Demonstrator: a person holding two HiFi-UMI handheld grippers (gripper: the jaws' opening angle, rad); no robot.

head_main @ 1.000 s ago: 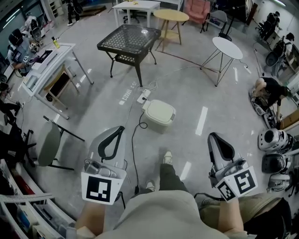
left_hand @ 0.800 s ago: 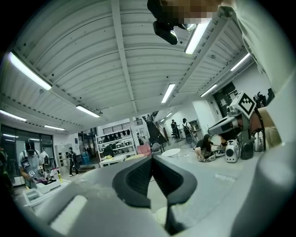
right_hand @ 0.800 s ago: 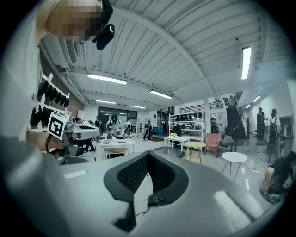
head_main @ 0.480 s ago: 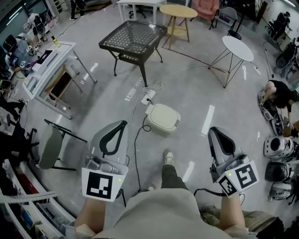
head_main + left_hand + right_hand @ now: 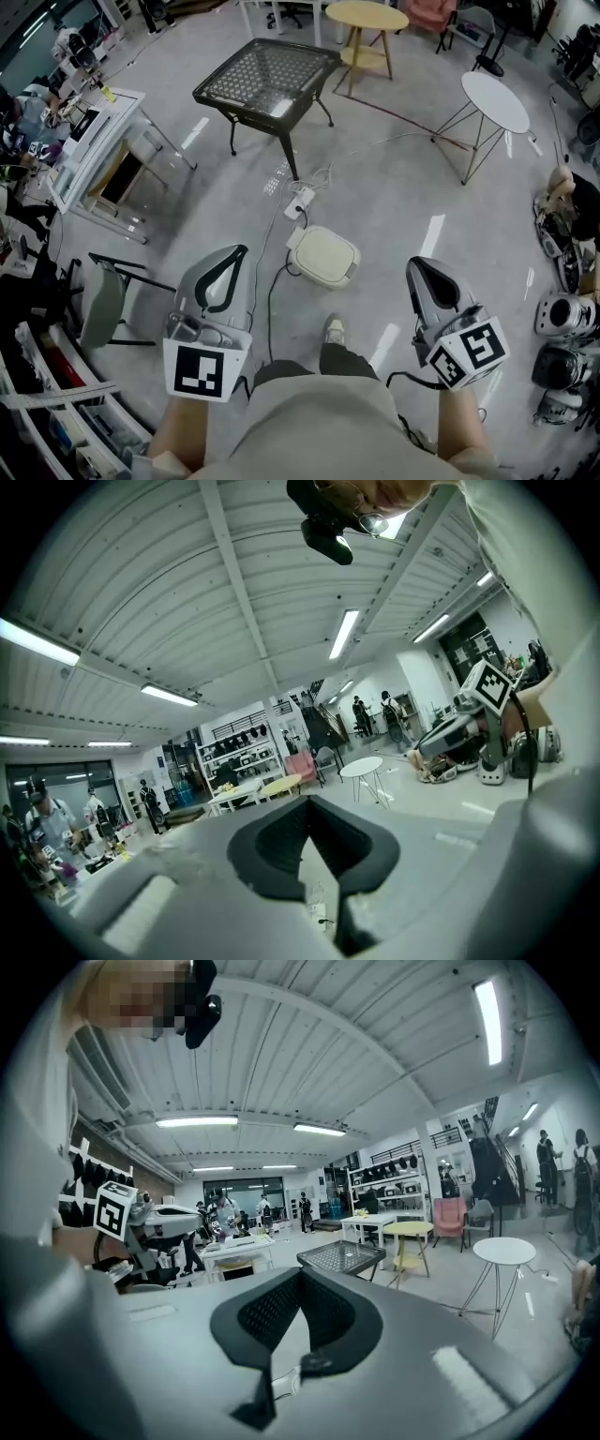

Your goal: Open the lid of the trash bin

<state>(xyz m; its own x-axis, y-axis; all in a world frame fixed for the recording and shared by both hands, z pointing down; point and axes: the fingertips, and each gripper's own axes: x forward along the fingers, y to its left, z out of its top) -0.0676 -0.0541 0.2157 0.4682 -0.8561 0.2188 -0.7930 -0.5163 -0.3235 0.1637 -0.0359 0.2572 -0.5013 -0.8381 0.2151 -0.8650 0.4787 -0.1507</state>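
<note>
Lying closed, the bin is seen farther out, between the left gripper and right gripper, both pinched together, empty; neither is judged nearer.

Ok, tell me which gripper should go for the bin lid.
Left, narrowly. In the head view the left gripper sits slightly nearer the closed bin than the right gripper. Both are shut, empty and apart from it, so either could likely do it.
</note>
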